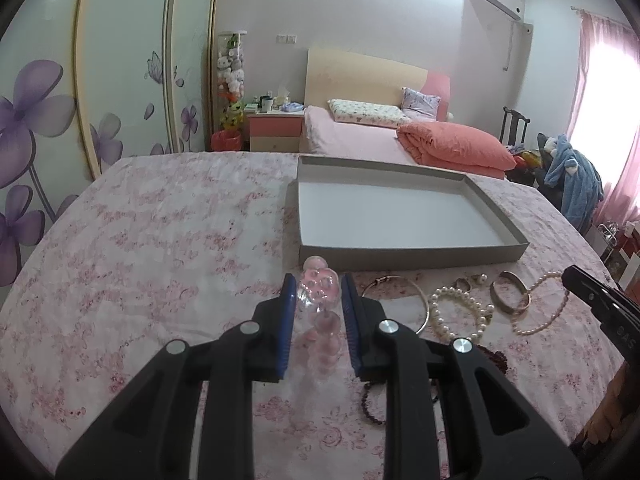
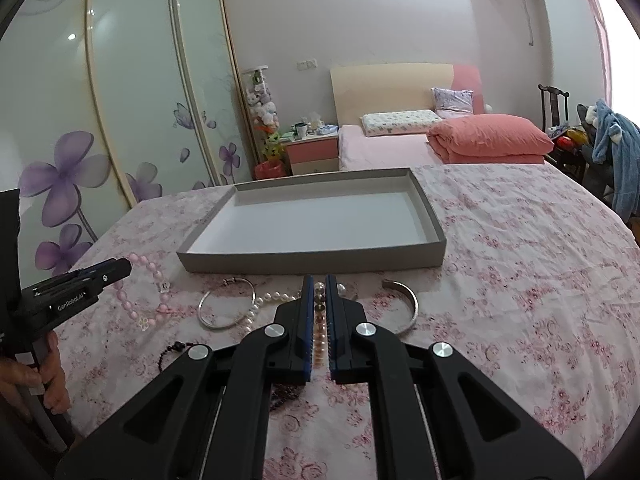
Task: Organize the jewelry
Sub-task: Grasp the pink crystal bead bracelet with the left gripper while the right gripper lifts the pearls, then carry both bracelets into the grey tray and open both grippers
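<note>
Between the blue pads of the left gripper (image 1: 319, 292) sit the clear and pink beads of a pink bead bracelet (image 1: 320, 300), and the pads press on them from both sides, so this gripper is clamped on the bracelet. Its own camera shows only a bunched cluster of glassy beads. The right wrist view gives the whole loop (image 2: 146, 296): round pale pink beads with two clear flower-shaped charms, trailing from the left gripper's tip (image 2: 120, 268) over the cloth.

The right gripper (image 2: 319, 292) is closed on a pearl strand (image 2: 319, 320), a single line of small beads running up the narrow slot between its pads, whitish at the tip and more peach toward the palm. The left wrist view shows that same strand (image 1: 540, 304) as a thin loop of small pinkish pearls reaching to the right gripper's black tip (image 1: 570, 276).

Around them on the pink floral bedspread (image 1: 160, 240) lie a thin silver bangle (image 2: 228, 304), a white pearl bracelet (image 1: 460, 312), a wide open cuff (image 2: 404, 300), some small rings (image 1: 472, 280) and a dark bead string (image 2: 176, 350). Just beyond the jewelry sits a shallow grey cardboard tray (image 1: 408, 254) with a white floor. Only the right wrist view shows a hand (image 2: 36, 376) on the left gripper's handle
</note>
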Demonstrator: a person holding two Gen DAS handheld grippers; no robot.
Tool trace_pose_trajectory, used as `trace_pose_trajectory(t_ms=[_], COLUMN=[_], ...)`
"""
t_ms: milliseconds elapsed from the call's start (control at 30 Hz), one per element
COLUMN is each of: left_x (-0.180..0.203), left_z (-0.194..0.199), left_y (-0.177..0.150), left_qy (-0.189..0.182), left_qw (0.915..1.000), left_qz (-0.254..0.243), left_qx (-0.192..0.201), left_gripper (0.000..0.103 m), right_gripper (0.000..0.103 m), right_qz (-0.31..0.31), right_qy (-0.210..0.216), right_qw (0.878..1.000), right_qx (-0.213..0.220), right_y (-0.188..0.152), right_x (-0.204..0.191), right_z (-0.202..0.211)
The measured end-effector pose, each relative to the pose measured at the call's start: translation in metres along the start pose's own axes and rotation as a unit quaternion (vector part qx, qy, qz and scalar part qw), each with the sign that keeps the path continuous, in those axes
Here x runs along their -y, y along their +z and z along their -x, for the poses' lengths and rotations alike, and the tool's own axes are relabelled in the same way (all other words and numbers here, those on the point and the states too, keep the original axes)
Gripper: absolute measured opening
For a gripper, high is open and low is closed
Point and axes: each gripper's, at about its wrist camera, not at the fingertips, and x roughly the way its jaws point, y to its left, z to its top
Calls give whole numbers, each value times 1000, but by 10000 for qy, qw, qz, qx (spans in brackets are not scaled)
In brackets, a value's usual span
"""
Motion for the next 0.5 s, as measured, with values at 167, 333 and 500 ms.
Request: trace_pose_trajectory(t_ms=[167,333,500], left_x=[3,6,15], left_z=[3,8,16], left_y=[3,7,19], left_qy=[9,12,46], left_qw=[10000,9998,9992], left_qz=[-37,-89,-168], left_qx=[68,177,358], left_gripper=[23,23,23], right_gripper=[6,6,6], right_qz=[22,37,88], right_qy=[40,63,67], right_qw=[10000,9998,9994], right_qx=[57,162,342], right_y=[1,7,20], right_x=[-4,-6,-7], right_z=[1,4,6])
